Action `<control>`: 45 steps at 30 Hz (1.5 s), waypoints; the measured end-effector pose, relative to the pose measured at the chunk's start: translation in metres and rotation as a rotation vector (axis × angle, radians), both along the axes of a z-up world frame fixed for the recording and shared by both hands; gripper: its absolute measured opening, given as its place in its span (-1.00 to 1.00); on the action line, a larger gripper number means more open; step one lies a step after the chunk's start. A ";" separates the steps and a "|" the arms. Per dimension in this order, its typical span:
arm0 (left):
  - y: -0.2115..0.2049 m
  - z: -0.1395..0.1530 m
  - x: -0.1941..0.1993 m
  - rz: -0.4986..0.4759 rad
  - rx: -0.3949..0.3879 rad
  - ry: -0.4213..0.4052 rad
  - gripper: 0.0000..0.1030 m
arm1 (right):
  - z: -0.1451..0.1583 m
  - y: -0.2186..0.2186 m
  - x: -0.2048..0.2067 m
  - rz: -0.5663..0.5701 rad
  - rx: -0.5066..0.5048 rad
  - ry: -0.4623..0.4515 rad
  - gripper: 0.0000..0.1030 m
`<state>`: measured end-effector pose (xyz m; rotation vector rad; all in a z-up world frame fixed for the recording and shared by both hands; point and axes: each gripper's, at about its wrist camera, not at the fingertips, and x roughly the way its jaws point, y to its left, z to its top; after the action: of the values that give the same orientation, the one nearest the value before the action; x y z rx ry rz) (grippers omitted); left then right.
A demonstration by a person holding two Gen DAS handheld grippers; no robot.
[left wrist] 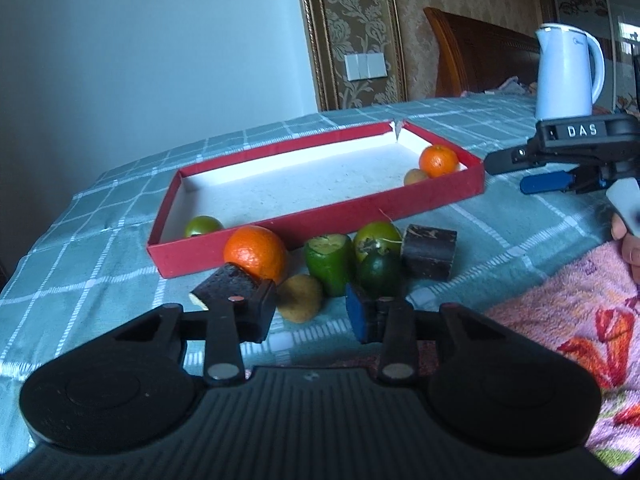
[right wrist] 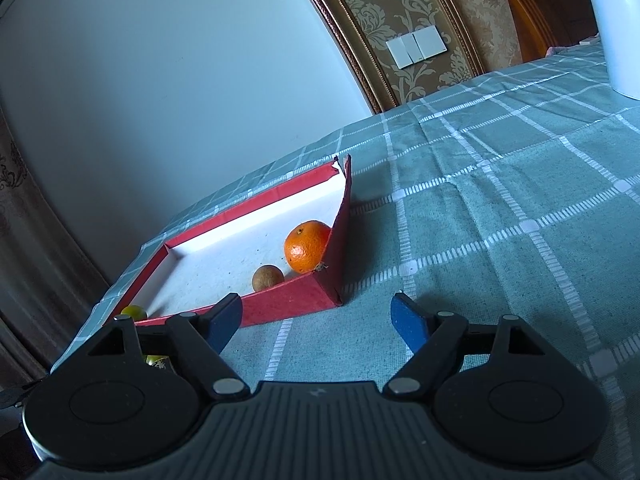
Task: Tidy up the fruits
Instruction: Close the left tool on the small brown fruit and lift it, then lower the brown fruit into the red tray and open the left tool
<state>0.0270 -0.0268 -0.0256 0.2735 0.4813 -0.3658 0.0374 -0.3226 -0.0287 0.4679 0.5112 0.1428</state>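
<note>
A red tray (left wrist: 320, 216) with a white floor holds an orange (left wrist: 438, 160), a small brown fruit (left wrist: 416, 177) and a green fruit (left wrist: 202, 226). In front of it lie another orange (left wrist: 256, 254), three green fruits (left wrist: 330, 262), two dark cane pieces (left wrist: 430, 252) and a small brown fruit (left wrist: 300, 298). My left gripper (left wrist: 312, 314) stands around that brown fruit, jaws narrow, with a gap at the blue right pad (left wrist: 358, 316). Beside the tray's corner (right wrist: 288, 300) my right gripper (right wrist: 316, 320) is open over the cloth, holding nothing.
A white kettle (left wrist: 568, 72) stands at the back right. A pink flowered towel (left wrist: 580, 320) lies at the near right. One cane piece (left wrist: 224, 290) rests against my left finger. The checked cloth falls off at the table's left edge.
</note>
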 end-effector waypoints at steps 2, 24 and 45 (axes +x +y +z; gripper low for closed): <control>-0.002 -0.001 0.002 0.002 0.009 0.011 -0.30 | 0.000 0.000 0.000 0.000 0.001 -0.001 0.58; -0.003 0.020 -0.002 0.037 -0.034 -0.045 -0.55 | 0.000 0.000 0.000 0.001 0.003 0.001 0.58; -0.013 0.019 0.096 0.251 -0.006 0.012 -0.37 | -0.001 -0.001 0.003 0.018 0.019 0.008 0.59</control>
<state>0.1232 -0.0399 -0.0066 0.2022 0.5193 -0.1242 0.0404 -0.3240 -0.0299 0.4826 0.5224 0.1633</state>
